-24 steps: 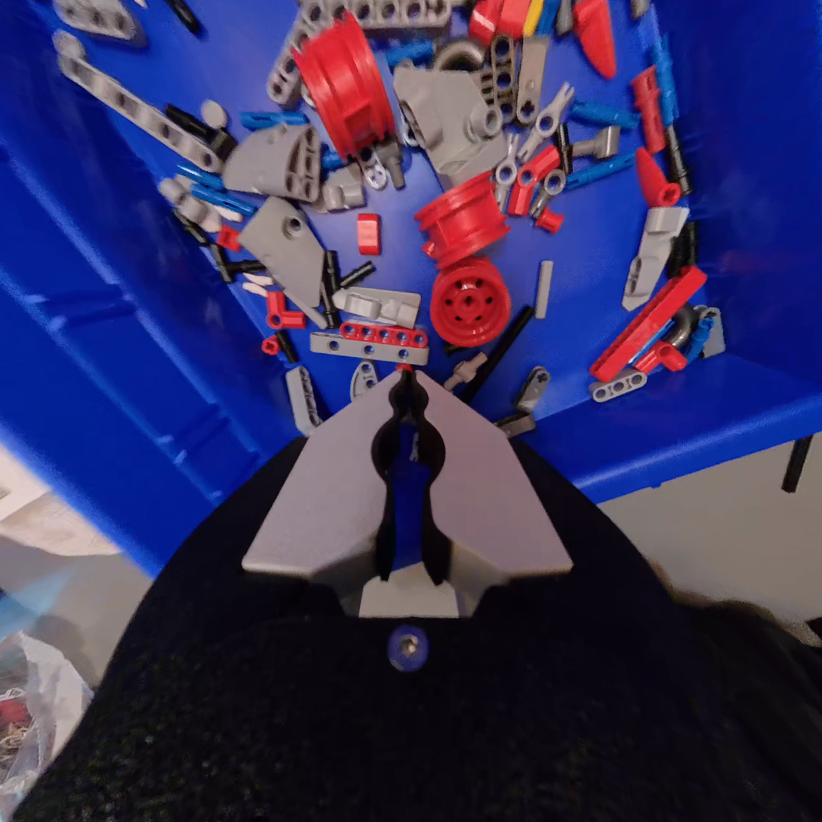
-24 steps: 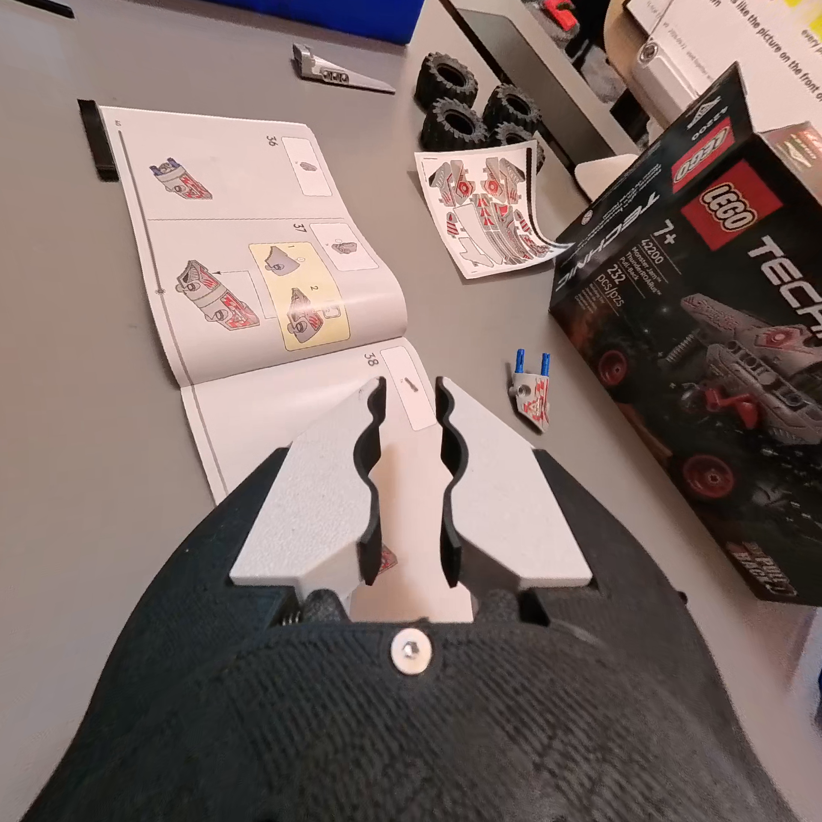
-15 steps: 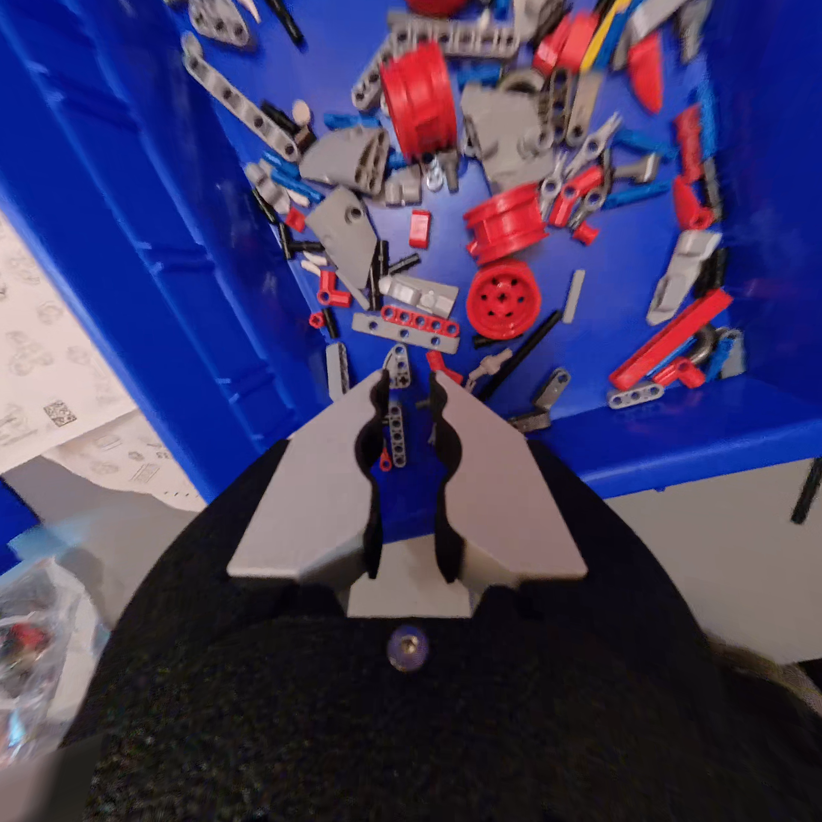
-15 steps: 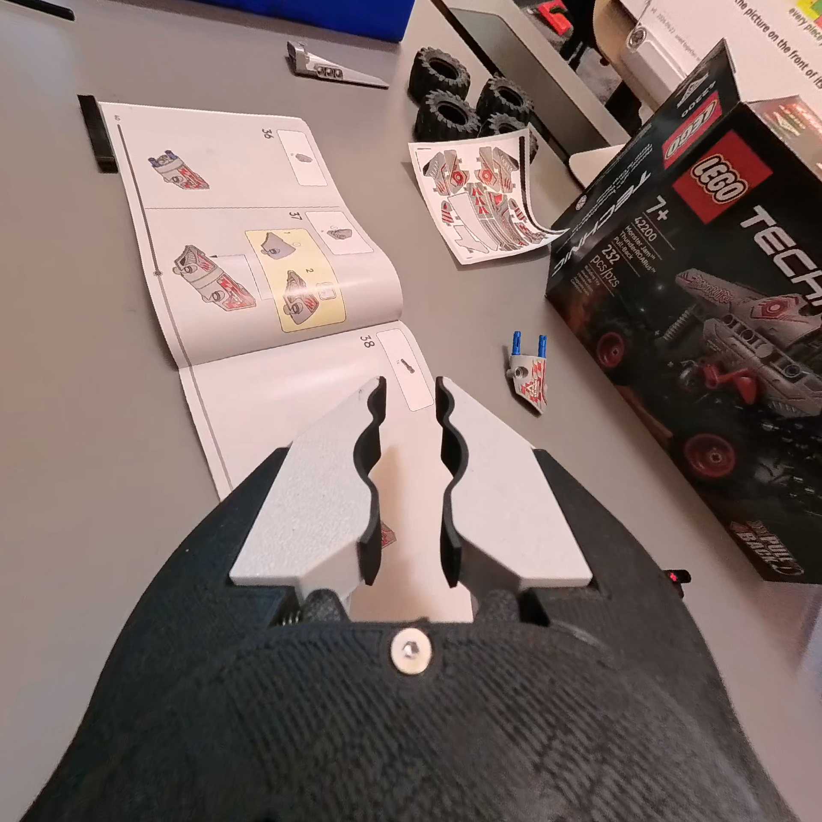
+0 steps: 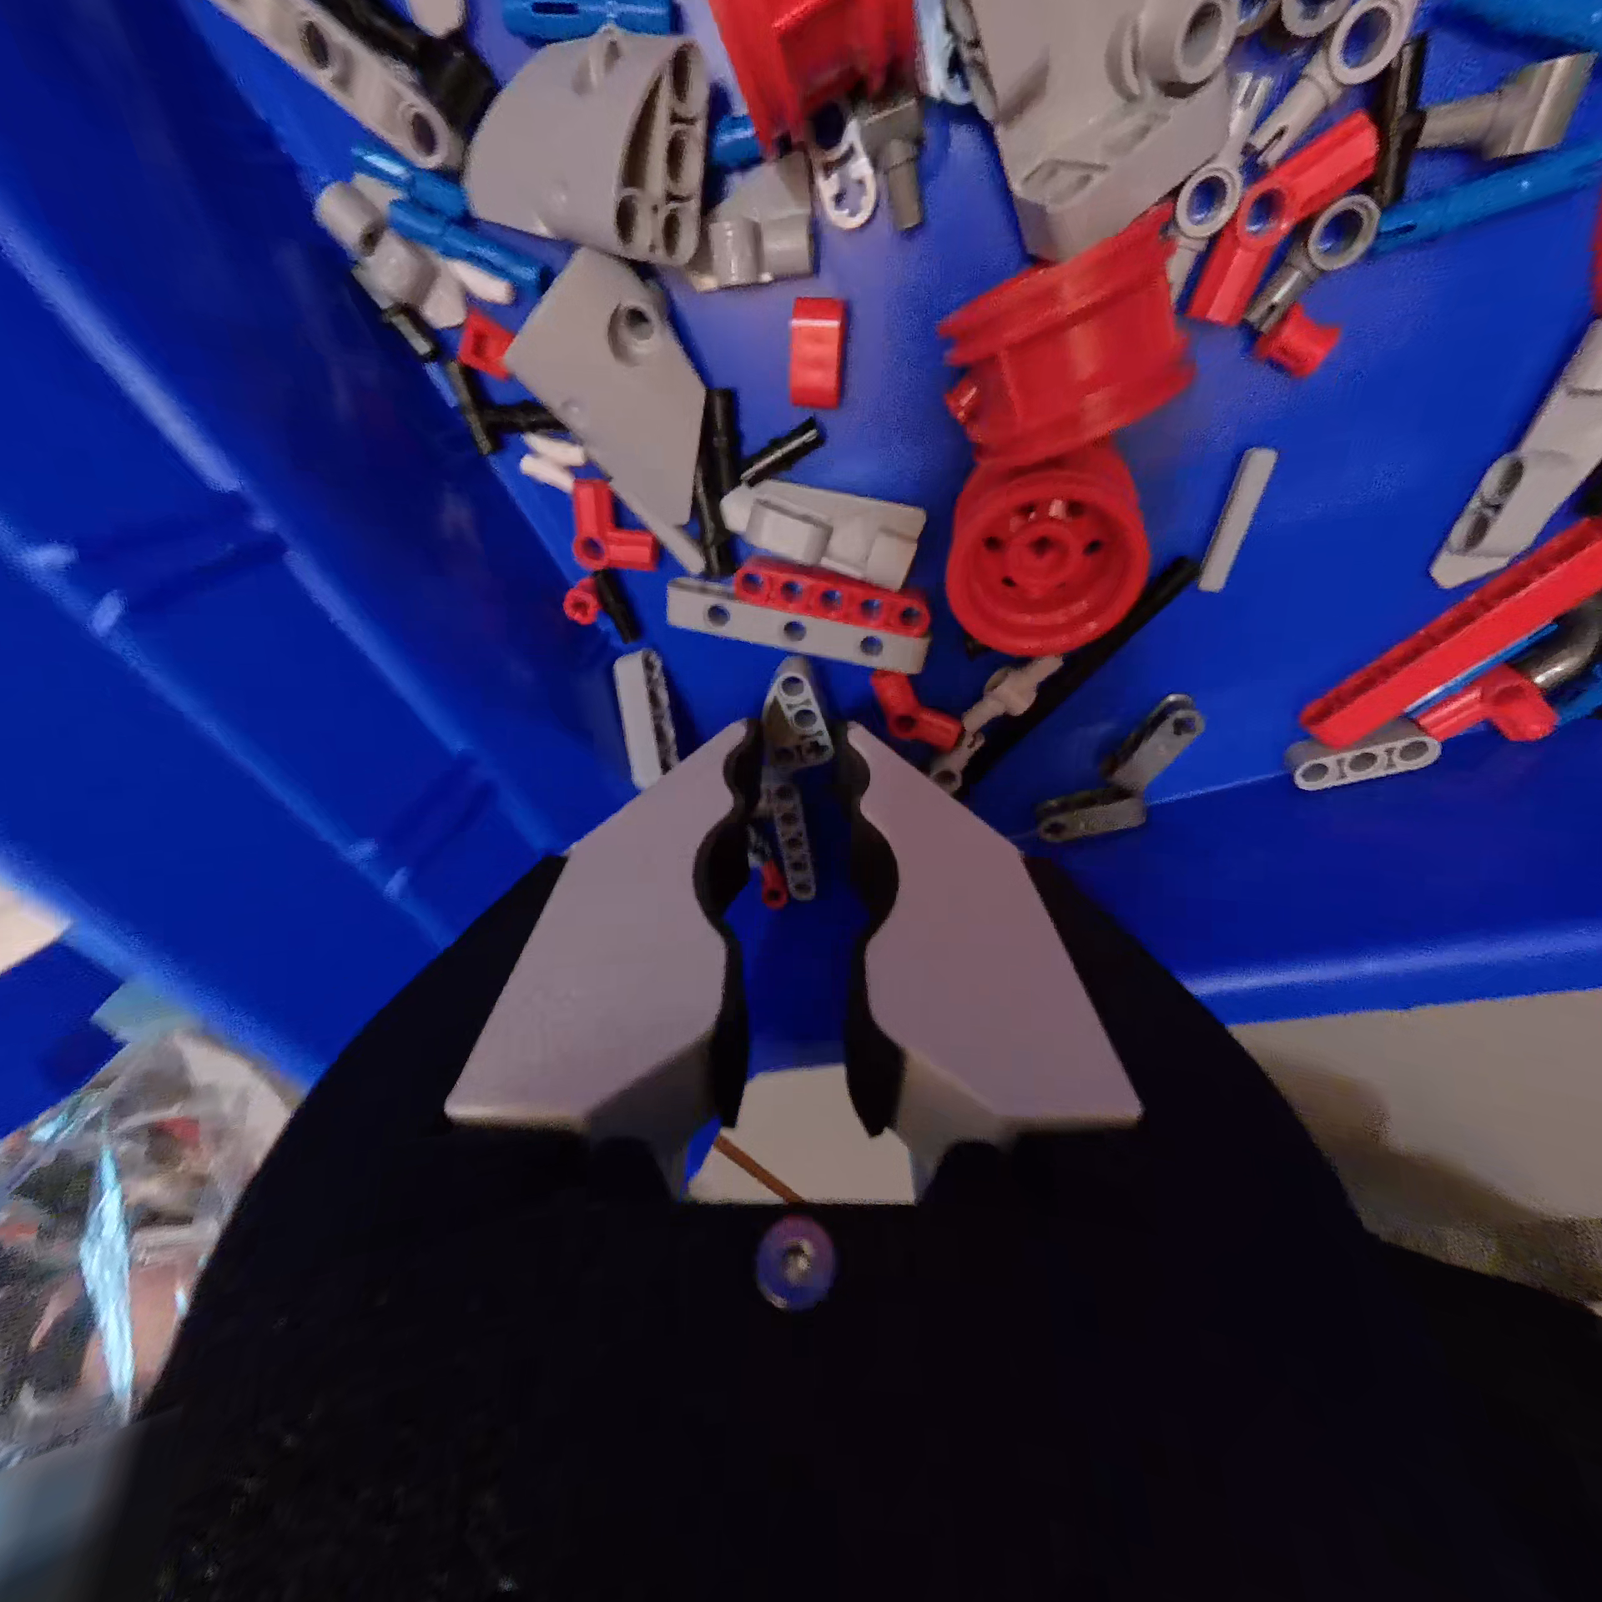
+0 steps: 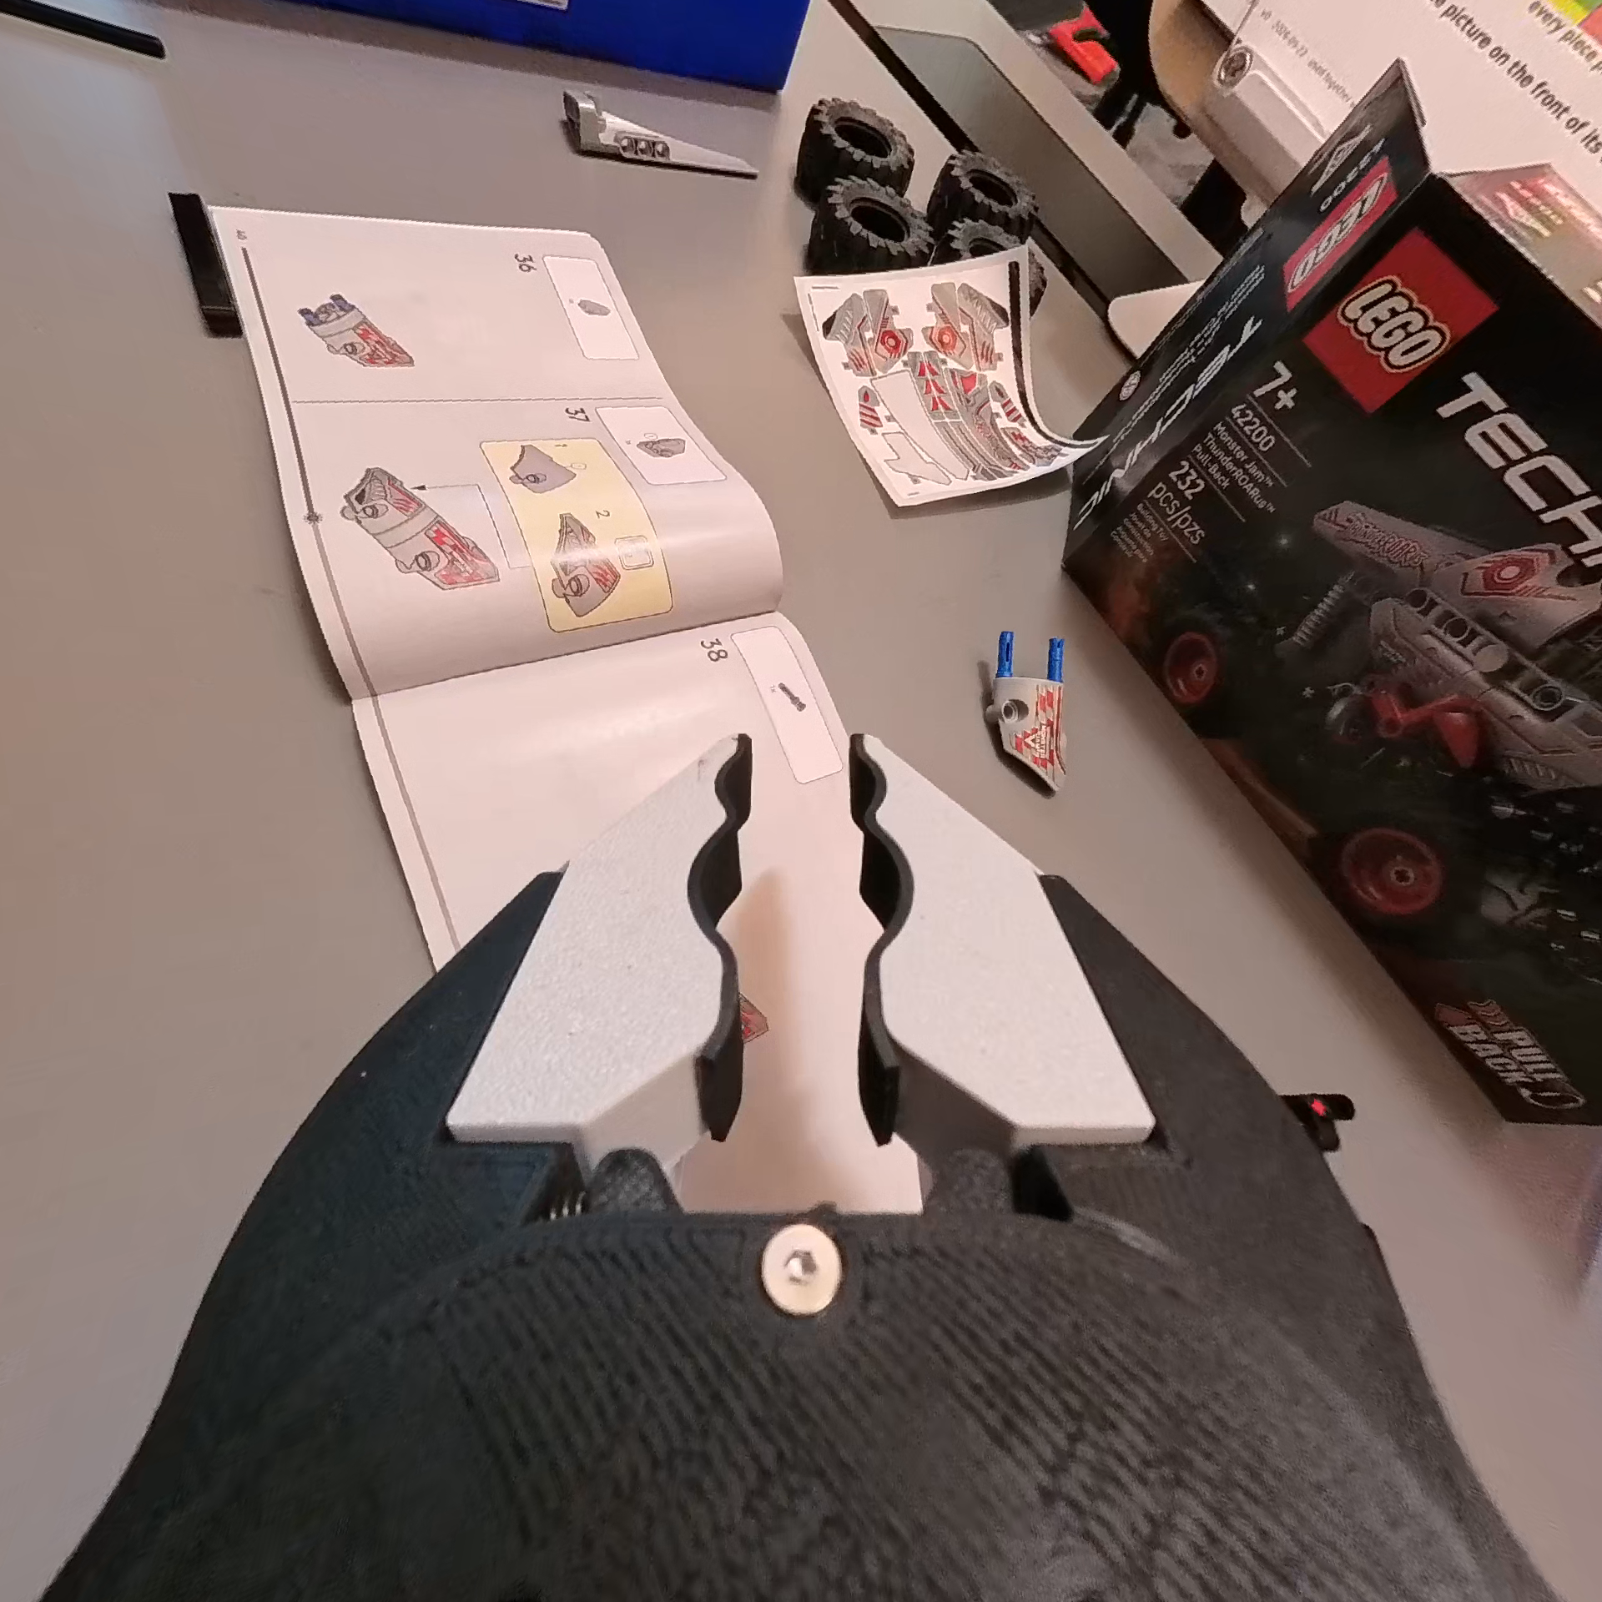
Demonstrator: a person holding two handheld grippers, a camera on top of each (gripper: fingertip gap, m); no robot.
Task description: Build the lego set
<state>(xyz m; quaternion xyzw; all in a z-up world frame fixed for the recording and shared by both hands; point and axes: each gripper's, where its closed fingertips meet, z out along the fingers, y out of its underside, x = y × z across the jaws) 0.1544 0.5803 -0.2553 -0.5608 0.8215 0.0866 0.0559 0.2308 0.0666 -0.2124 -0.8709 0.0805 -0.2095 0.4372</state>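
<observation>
My left gripper (image 5: pixel 799 745) is open and empty, low over the near corner of a blue bin (image 5: pixel 260 693) of loose Lego parts. A small grey angled piece (image 5: pixel 802 706) and a thin grey beam (image 5: pixel 793 836) lie between its jaws. A red beam on a grey beam (image 5: pixel 806 611) and a red wheel hub (image 5: pixel 1045 555) lie just beyond. My right gripper (image 6: pixel 797 750) is open and empty above the open instruction booklet (image 6: pixel 485 451). A small grey stickered panel with two blue pins (image 6: pixel 1032 728) lies on the table to its right.
The Lego box (image 6: pixel 1387 607) stands at the right. A sticker sheet (image 6: pixel 936 381), several black tyres (image 6: pixel 910 208) and a grey wedge panel (image 6: pixel 650 143) lie farther back. A plastic bag (image 5: pixel 78 1214) lies left of the bin. There is about 50 centimetres between the tips of the two grippers. The right gripper is farther from the red wheel hub (image 5: pixel 1045 555), some 45 centimetres, than the left, some 6 centimetres.
My left gripper has opened from shut and moved closer to the parts in the bin. My right gripper stays open and has barely moved.
</observation>
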